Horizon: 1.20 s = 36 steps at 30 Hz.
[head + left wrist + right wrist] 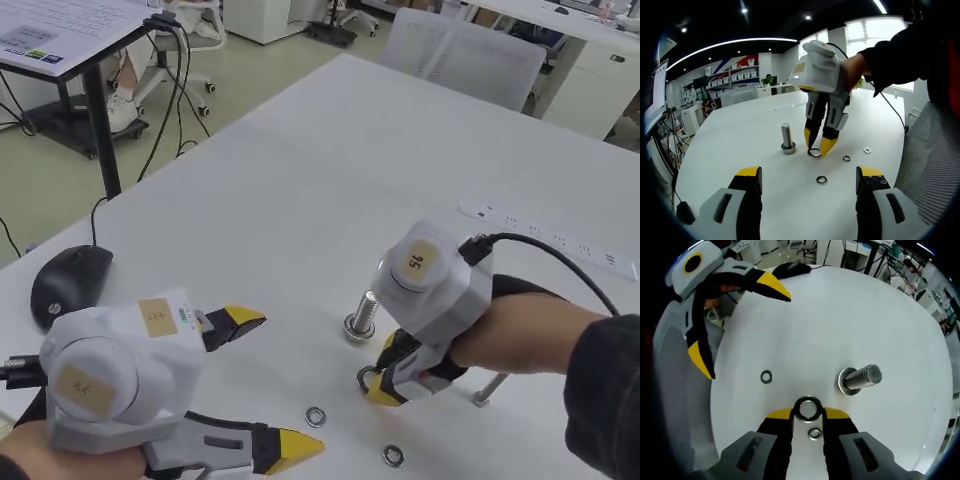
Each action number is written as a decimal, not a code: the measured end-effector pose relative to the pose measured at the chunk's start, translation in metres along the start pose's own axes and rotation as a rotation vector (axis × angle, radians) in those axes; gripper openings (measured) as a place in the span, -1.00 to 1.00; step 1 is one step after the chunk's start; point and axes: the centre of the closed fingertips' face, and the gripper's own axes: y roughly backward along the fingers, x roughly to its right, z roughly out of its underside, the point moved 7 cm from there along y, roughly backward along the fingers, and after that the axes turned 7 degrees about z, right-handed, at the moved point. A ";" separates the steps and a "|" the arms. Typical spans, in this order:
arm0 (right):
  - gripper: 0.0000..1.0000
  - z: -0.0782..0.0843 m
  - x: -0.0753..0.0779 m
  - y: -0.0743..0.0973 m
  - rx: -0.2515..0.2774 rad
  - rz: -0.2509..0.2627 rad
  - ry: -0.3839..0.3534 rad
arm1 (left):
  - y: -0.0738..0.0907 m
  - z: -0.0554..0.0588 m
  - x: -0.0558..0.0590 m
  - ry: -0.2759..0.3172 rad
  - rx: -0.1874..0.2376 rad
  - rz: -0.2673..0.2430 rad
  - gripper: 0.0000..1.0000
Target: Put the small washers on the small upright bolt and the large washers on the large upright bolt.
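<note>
The large upright bolt (363,315) (786,137) (860,379) stands mid-table with a washer ring at its foot. Just in front of it, my right gripper (382,384) (818,147) (808,415) is shut on a large washer (367,378) (814,151) (808,408), held low near the tabletop. The thin small bolt (489,388) stands to the right, partly behind my hand. Small washers (316,415) (393,456) (822,179) (766,376) lie loose on the table. My left gripper (272,383) (809,182) (740,329) hovers open at the near left with nothing between its jaws.
A black mouse (70,283) lies at the table's left edge. A white power strip (545,240) lies at the far right, and the right gripper's black cable arcs above my hand. A grey chair (460,55) stands beyond the table, and a desk (60,35) at far left.
</note>
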 end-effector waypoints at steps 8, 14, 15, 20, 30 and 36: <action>-0.53 0.000 0.003 0.012 0.009 0.023 0.005 | -0.002 0.000 0.000 0.002 -0.005 0.007 0.52; -0.53 0.001 0.005 0.020 0.012 0.032 0.009 | -0.003 -0.001 0.000 0.000 -0.009 0.010 0.51; -0.53 0.000 0.005 0.022 0.015 0.033 0.008 | -0.003 -0.001 0.000 0.000 -0.009 0.011 0.51; -0.53 -0.002 0.007 0.032 0.031 0.040 0.006 | -0.004 -0.001 0.001 -0.002 -0.012 0.014 0.51; -0.53 -0.001 0.015 0.048 0.051 0.082 0.004 | -0.006 -0.003 0.001 -0.012 -0.013 0.019 0.50; -0.53 -0.005 0.021 0.057 0.065 0.106 0.005 | -0.007 -0.004 0.001 -0.011 -0.009 0.020 0.49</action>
